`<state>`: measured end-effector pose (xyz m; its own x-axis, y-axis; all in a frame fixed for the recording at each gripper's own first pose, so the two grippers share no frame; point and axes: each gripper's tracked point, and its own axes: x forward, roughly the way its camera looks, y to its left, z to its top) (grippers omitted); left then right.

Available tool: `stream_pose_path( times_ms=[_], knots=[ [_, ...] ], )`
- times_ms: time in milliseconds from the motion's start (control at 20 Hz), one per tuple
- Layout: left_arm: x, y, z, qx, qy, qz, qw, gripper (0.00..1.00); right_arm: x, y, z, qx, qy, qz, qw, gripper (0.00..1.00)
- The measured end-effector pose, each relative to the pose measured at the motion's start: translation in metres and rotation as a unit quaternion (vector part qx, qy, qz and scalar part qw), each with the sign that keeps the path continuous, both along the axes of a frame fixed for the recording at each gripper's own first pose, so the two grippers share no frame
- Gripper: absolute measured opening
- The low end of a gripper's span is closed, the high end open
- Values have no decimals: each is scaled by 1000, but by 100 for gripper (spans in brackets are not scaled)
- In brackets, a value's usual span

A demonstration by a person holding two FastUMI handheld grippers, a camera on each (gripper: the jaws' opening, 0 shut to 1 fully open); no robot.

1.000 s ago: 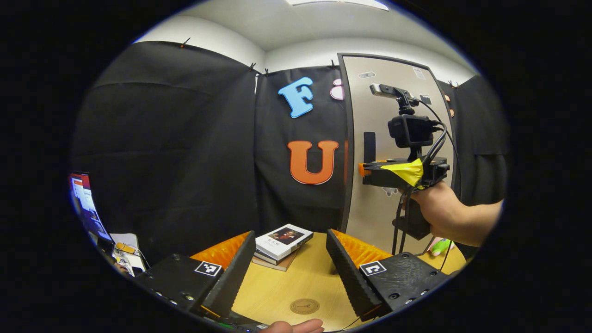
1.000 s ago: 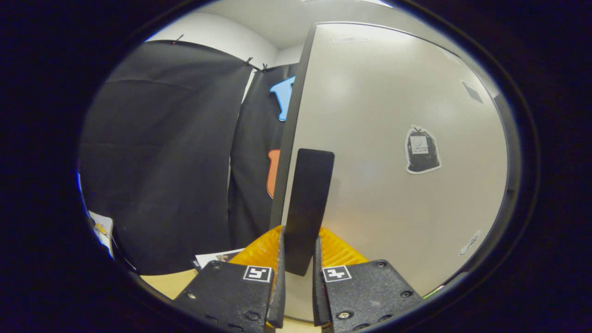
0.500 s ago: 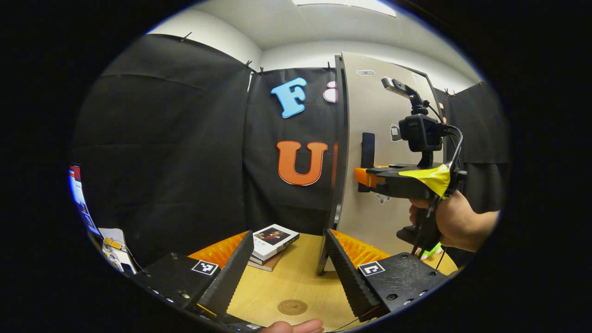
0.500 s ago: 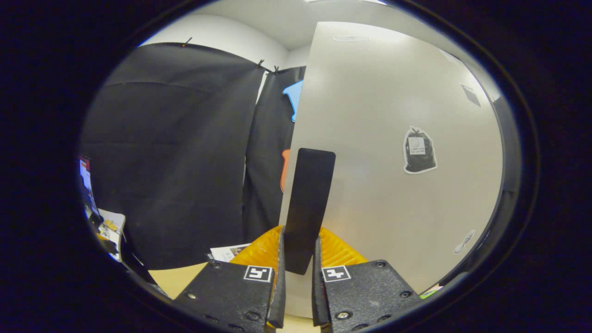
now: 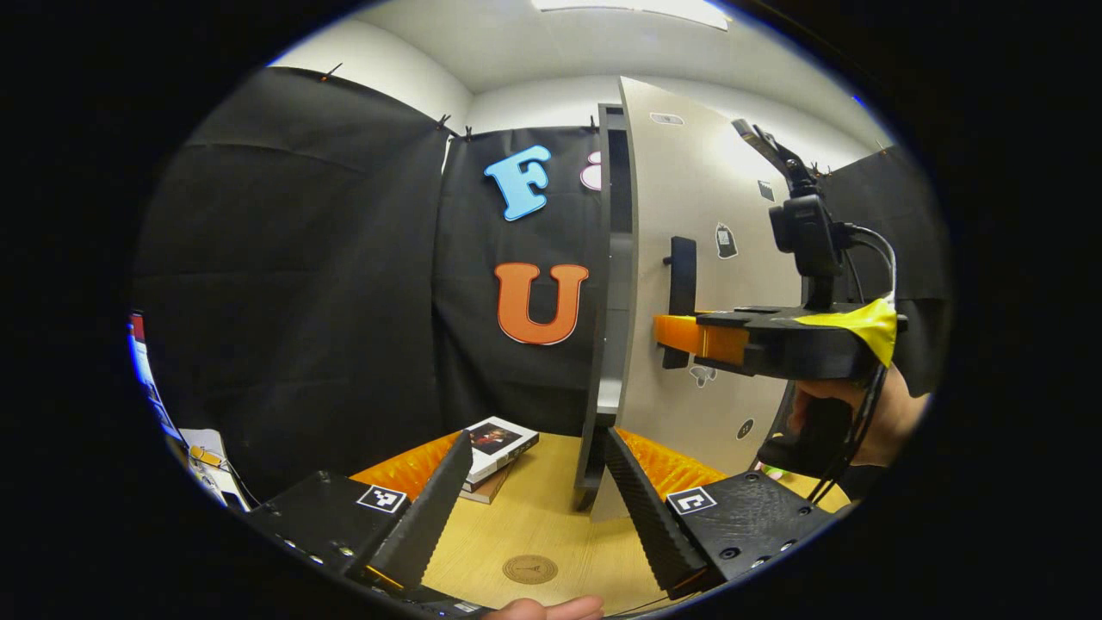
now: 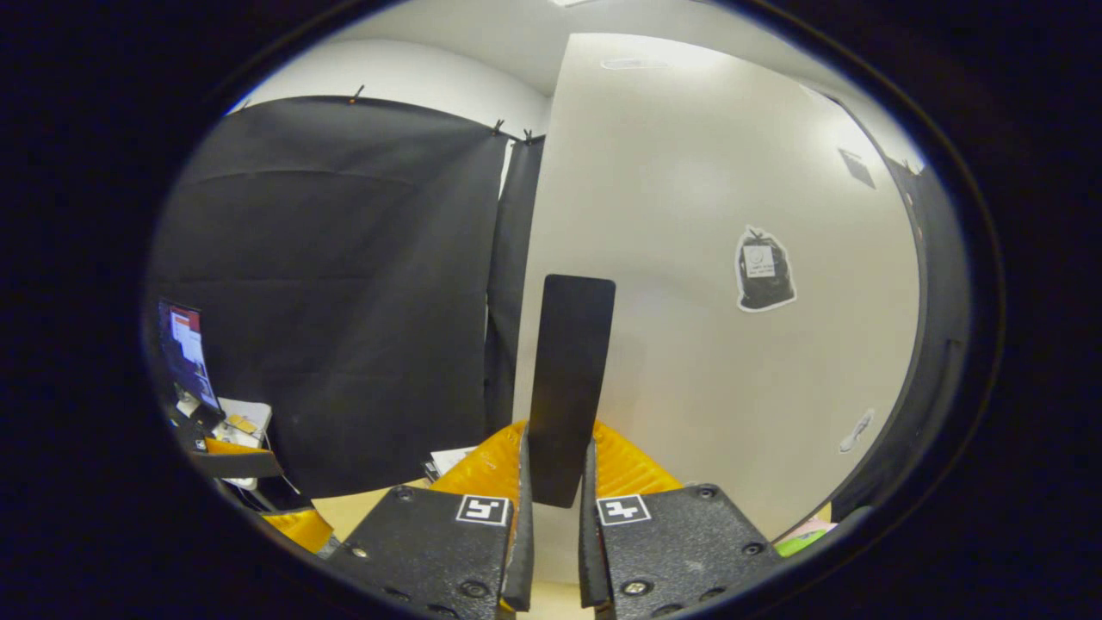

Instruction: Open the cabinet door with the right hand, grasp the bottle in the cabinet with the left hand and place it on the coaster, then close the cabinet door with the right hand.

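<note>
Black cloth walls close in a booth around a wooden tabletop (image 5: pixel 551 525), where a round coaster (image 5: pixel 530 569) lies near the front edge and a small stack of books (image 5: pixel 494 441) sits farther back. In the left gripper view, the left gripper (image 5: pixel 535 508) hangs above the tabletop with its fingers (image 5: pixel 641 508) spread wide apart and nothing between them; the coaster lies just below the gap. Behind it stands the cabinet (image 5: pixel 605 284), its pale door (image 5: pixel 689 189) swung partly out so that a dark slot of the interior shows; the bottle cannot be made out inside. A hand (image 5: pixel 869 413) holds the right gripper (image 5: pixel 680 334) level against the door's front, its tips at the dark upright handle (image 5: pixel 682 288). In the right gripper view, the right gripper (image 6: pixel 555 495) has both fingers (image 6: pixel 519 517) pressed on the lower end of the handle (image 6: pixel 570 379), with the door (image 6: pixel 732 387) filling the space beyond. A black bag-shaped sticker (image 6: pixel 761 269) sits on the door to the right of the handle.
</note>
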<state>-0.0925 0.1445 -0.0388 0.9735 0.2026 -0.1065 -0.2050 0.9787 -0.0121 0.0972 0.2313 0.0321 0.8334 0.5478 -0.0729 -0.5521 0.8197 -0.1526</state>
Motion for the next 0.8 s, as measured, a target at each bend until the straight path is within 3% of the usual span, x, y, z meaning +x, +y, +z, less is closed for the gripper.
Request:
stream_pose_path(
  times_ms=[450,800],
  knots=[
    [3,-19,-2,0,0,-11,1000,94,-43,-25,3,3,16,41,999,24],
    [23,-28,-18,-2,15,-21,1000,94,-48,-40,1,-5,17,58,998,24]
  ],
)
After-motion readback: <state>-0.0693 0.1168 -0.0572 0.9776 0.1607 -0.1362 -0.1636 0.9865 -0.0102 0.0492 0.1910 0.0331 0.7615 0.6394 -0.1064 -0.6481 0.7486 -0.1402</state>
